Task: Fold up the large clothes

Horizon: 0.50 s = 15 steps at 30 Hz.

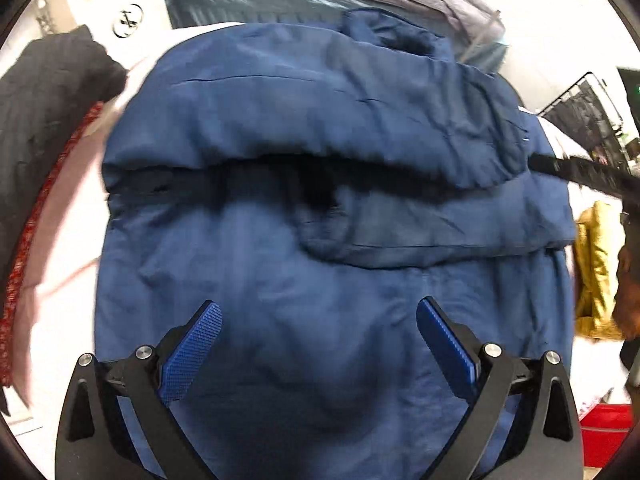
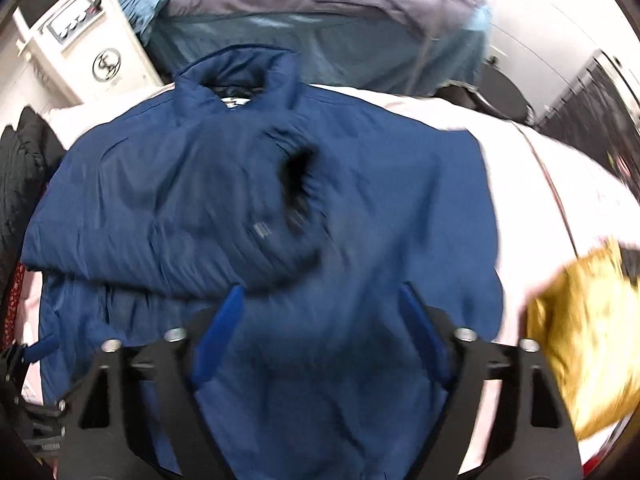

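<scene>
a navy blue padded jacket (image 1: 328,208) lies spread over a pale pink bed cover (image 1: 68,280), filling most of both wrist views. its collar (image 2: 236,76) points toward the far edge of the bed, and both sleeves are folded in across the chest: in the left wrist view one sleeve (image 1: 304,120) lies crosswise over the body with another folded part (image 1: 436,228) just below it.

the left gripper (image 1: 320,344) hangs above the lower part of the jacket, pointing steeply down. its blue-padded fingers (image 1: 192,352) are spread wide, with nothing pinched between them; whether the tips touch the cloth cannot be told.

the right gripper (image 2: 320,340) also points down over the lower half of the jacket. its fingers (image 2: 218,340) stand partly apart with only the jacket's flat surface seen behind them; the view is blurred, and no cloth is seen gripped.

at the left edge of the bed sits a black garment (image 1: 48,92) with a strip of red fabric (image 1: 28,248) beside it. near the right edge lies a mustard yellow garment (image 2: 580,340). beyond the far edge, grey and teal bedding (image 2: 320,12) is heaped, with a white appliance (image 2: 84,32) to its left.
</scene>
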{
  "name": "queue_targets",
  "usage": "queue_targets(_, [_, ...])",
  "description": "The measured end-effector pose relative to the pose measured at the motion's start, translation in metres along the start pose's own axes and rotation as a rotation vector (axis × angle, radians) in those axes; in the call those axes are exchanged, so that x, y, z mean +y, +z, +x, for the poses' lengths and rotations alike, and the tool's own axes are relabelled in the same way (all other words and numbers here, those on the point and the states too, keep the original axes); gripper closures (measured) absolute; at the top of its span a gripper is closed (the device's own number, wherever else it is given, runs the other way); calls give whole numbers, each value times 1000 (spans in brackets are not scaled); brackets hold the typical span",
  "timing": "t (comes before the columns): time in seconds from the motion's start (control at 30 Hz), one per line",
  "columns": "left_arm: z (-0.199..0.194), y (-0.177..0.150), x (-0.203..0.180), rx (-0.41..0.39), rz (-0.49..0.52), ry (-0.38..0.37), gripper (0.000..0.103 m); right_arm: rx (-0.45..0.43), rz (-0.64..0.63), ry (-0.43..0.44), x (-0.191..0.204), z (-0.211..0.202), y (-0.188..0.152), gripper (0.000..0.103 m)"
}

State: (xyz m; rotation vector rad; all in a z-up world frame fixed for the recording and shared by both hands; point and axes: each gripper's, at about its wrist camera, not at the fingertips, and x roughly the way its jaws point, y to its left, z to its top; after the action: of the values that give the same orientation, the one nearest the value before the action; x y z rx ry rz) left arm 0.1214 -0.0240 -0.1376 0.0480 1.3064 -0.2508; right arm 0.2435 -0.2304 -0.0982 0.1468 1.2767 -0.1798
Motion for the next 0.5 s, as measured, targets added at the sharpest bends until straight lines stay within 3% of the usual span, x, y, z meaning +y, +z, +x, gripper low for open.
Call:
queue_targets(0.07, [0,-5,2,-1,23,36,7,33,1,29,1,18,12,54])
queue_targets(0.13, [0,-10,0,2,41,49,7,73,-13,50,4,31,4,80])
queue_targets(0.27, [-4,-11,8,-16,21,68,7,63,-36,-13,-2,43,-14,92])
queue_targets(0.3, [-6,-9,10,-21,14,73,7,83,-21,-31,-7,48,-20,99])
queue_targets(0.37, [-8,-2,15,-39,2,80,7,170,24,-89,-23,65,-33,103])
queue_targets(0.43, [-13,10,17,-70,3,84,7,210,106,-23,-39,74,-39,103])
queue_targets(0.5, [-21,24,14,-108,28,87,7,179,158,16,-48,63,-40,102])
